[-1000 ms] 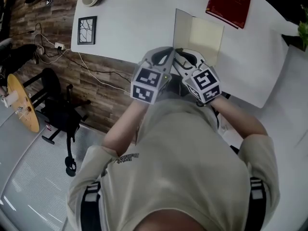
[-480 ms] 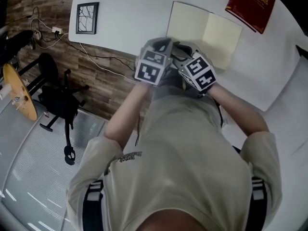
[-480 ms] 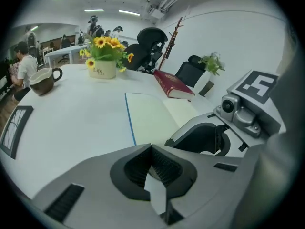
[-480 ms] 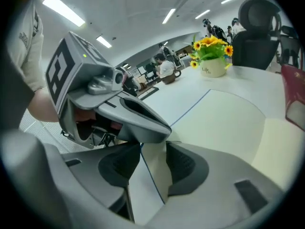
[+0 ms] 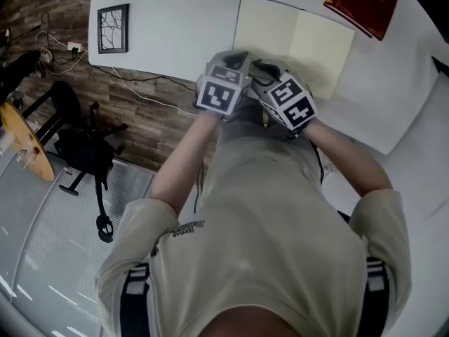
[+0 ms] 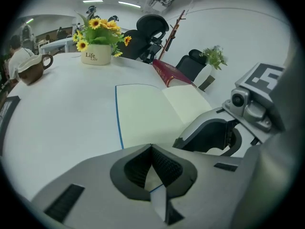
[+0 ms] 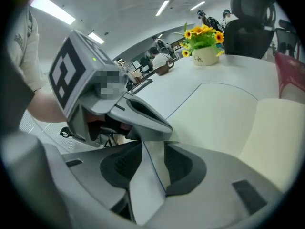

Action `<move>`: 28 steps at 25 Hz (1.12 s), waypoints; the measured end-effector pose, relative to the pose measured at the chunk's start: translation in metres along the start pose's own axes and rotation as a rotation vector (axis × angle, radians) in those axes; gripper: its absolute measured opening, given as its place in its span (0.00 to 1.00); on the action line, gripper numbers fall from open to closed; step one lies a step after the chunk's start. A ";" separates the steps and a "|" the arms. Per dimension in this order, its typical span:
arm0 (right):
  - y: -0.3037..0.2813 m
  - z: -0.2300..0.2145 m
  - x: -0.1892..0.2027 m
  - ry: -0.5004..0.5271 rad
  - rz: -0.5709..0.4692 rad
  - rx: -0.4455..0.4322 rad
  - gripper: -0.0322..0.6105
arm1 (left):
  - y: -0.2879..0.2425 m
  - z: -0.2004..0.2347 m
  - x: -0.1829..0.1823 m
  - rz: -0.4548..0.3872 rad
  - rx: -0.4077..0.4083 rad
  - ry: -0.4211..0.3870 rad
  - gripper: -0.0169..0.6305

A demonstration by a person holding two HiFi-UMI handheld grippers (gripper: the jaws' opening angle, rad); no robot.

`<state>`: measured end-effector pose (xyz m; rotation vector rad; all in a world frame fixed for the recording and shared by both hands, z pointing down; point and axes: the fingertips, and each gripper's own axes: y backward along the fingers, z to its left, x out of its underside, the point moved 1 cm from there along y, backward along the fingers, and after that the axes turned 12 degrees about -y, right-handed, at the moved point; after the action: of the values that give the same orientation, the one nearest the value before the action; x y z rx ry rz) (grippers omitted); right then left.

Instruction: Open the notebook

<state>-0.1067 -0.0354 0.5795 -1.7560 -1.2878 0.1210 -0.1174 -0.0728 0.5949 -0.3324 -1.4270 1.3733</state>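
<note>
The notebook lies open and flat on the white table, cream pages up, its cover edged in blue. Both grippers sit side by side at its near edge. My left gripper has its tips touching, shut on the near edge of the notebook's cover. The right gripper has a strip of the cover's edge standing between its pads. Its jaws are closing, and a slim gap shows beside the sheet. Each gripper shows in the other's view: the right gripper and the left gripper.
A dark red book lies just beyond the notebook. On the table's left stand a framed picture and a mug; a pot of sunflowers stands farther back. The table's near edge runs under my hands. Chairs and cables are on the floor.
The notebook's left cover, upright a second ago, now lies flat with both pages spread. Both grippers have sunk to its near edge.
</note>
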 end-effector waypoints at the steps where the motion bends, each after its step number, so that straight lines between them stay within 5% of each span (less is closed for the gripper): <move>1: 0.007 -0.001 0.000 -0.009 -0.005 0.005 0.28 | -0.001 0.000 0.000 0.006 -0.002 -0.008 0.04; 7: 0.082 -0.026 -0.006 -0.085 -0.120 0.108 0.28 | 0.000 0.000 0.002 0.013 -0.005 -0.033 0.04; 17: 0.165 -0.126 0.028 -0.240 -0.229 0.455 0.28 | 0.001 0.001 0.002 0.025 -0.019 -0.048 0.04; 22: 0.157 -0.141 0.057 -0.416 -0.220 0.422 0.35 | 0.001 0.001 0.001 0.021 -0.027 -0.050 0.04; 28: 0.151 -0.136 0.060 -0.449 -0.228 0.377 0.35 | 0.001 0.001 0.001 0.020 -0.029 -0.053 0.04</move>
<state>0.1013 -0.0736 0.5742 -1.2885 -1.6500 0.6140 -0.1192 -0.0718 0.5948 -0.3321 -1.4919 1.3870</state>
